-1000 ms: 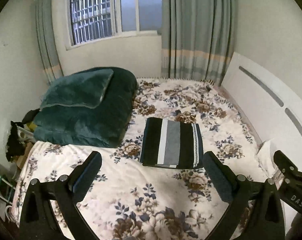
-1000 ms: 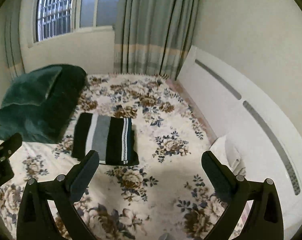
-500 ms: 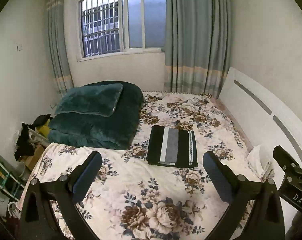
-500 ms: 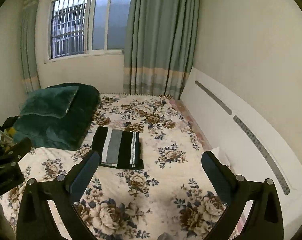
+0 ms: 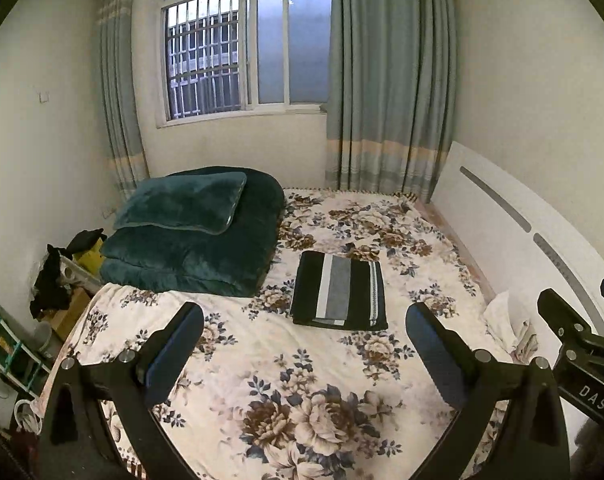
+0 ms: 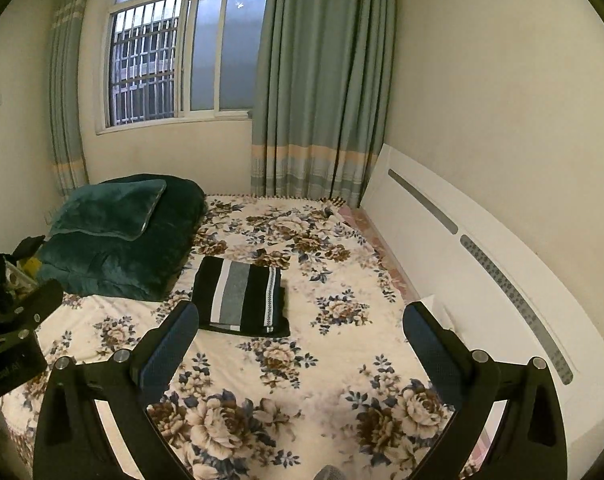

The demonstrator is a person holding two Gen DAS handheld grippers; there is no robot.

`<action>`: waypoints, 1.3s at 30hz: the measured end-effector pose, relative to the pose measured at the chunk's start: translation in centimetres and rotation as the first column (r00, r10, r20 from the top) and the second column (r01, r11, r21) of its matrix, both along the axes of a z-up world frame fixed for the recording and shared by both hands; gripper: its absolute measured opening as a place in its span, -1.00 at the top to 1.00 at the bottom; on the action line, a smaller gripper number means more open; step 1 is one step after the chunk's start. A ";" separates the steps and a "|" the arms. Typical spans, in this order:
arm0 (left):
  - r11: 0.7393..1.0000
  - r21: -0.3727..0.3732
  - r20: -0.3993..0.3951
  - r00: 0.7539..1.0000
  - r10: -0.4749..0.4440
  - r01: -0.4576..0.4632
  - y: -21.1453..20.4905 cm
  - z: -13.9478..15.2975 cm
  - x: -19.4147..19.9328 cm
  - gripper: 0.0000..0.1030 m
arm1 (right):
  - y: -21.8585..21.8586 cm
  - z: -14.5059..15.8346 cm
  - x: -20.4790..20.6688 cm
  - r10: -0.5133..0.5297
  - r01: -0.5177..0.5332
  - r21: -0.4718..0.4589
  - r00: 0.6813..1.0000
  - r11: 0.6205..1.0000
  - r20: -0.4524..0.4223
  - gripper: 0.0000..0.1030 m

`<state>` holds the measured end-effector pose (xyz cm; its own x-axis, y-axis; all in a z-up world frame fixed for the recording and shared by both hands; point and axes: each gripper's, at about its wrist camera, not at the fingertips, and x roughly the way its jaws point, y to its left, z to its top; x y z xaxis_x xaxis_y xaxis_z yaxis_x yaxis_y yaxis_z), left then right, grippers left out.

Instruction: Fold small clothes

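We held both grippers, left [image 5: 304, 350] and right [image 6: 299, 346], wide open and empty, well back from the folded cloth [image 5: 339, 289] beside the quilt [image 5: 205, 236].

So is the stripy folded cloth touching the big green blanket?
Apart. The left wrist view shows flowered sheet between the stripy folded cloth and the green blanket.

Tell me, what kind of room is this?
A bedroom, most likely in a home: a bed with a floral sheet, a green quilt with a pillow on it, and a curtained window.
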<state>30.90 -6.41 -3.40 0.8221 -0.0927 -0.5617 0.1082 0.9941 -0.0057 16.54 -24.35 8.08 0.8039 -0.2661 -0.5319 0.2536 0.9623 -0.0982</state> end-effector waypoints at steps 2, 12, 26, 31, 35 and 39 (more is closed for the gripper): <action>1.000 0.003 -0.015 1.000 0.000 0.000 -0.1 0.0 -0.3 -1.00 | 0.1 0.1 -0.3 0.003 -0.003 -0.005 1.000 1.000 -0.010 -1.00; 1.000 0.006 -0.001 1.000 0.031 -0.031 0.0 1.5 -1.3 -1.00 | -0.6 1.5 0.1 0.015 -0.015 -0.001 1.000 1.000 -0.006 -1.00; 0.999 0.019 0.012 0.999 0.035 -0.035 -0.2 2.0 -1.0 -1.00 | -0.8 1.7 0.5 0.020 -0.020 0.006 1.000 1.000 0.004 -1.00; 0.999 0.020 0.012 0.999 0.037 -0.037 -0.3 2.1 -1.1 -1.00 | -0.8 1.6 0.4 0.021 -0.021 0.010 1.000 1.000 0.004 -1.00; 0.999 0.021 0.013 0.999 0.040 -0.041 -0.3 2.0 -1.0 -1.00 | -0.7 1.7 0.5 0.021 -0.021 0.010 1.000 1.000 0.007 -1.00; 0.999 0.019 0.013 0.999 0.041 -0.041 -0.3 1.9 -0.9 -1.00 | -0.6 1.8 1.1 0.031 -0.031 0.010 0.999 0.999 0.007 -1.00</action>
<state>30.01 -6.68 -1.49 0.8319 -0.0483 -0.5528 0.0676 0.9976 0.0145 17.63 -24.96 9.85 0.8154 -0.2357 -0.5288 0.2243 0.9707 -0.0868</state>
